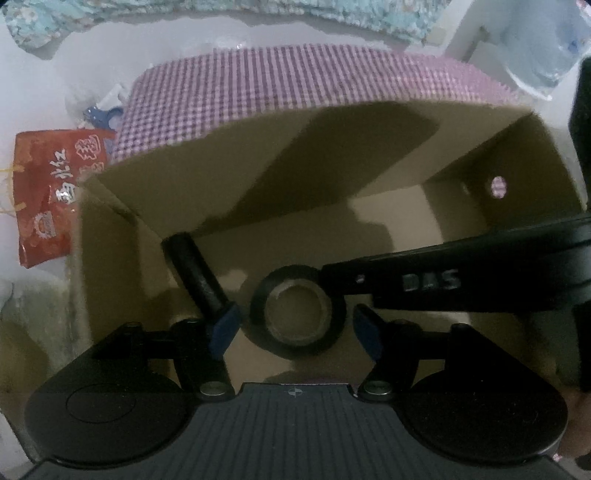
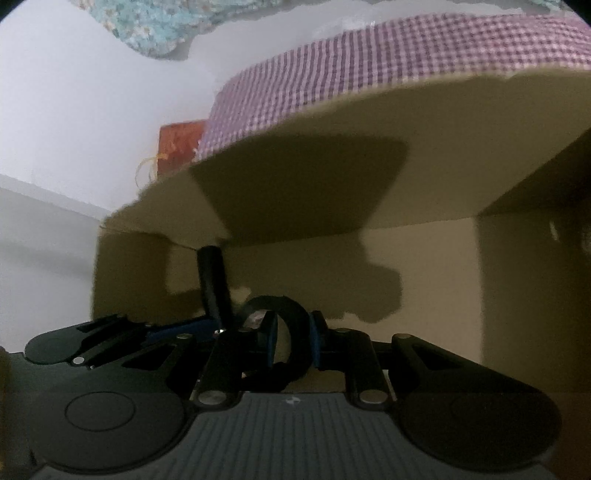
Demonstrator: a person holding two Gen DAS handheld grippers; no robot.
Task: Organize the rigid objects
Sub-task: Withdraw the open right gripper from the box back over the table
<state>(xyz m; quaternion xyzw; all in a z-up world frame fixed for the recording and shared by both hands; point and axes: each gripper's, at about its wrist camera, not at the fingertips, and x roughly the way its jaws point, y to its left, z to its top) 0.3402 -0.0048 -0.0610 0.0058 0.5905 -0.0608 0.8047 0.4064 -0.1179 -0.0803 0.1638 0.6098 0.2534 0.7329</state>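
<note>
A black tape roll (image 1: 334, 325) lies flat on the floor of an open cardboard box (image 1: 184, 192). My left gripper (image 1: 295, 332) points down over it, open, its blue pads (image 1: 225, 328) a little clear of the roll on both sides. A black rod (image 1: 195, 269) leans in the box's left corner, its lower end at the left pad. My right gripper (image 1: 328, 275) reaches in from the right. In the right wrist view, my right gripper (image 2: 293, 339) is shut on the tape roll's wall (image 2: 284, 301). The rod (image 2: 212, 280) and the left gripper (image 2: 177, 330) are to its left.
The box's far flap (image 2: 369, 110) stands up, backed by a purple checked surface (image 1: 295, 81). A red printed packet (image 1: 48, 199) and a small blue and white thing (image 1: 103, 114) lie left of the box. Pale blue patterned fabric (image 1: 332, 14) lies beyond. The box's right wall has a round hole (image 1: 498, 186).
</note>
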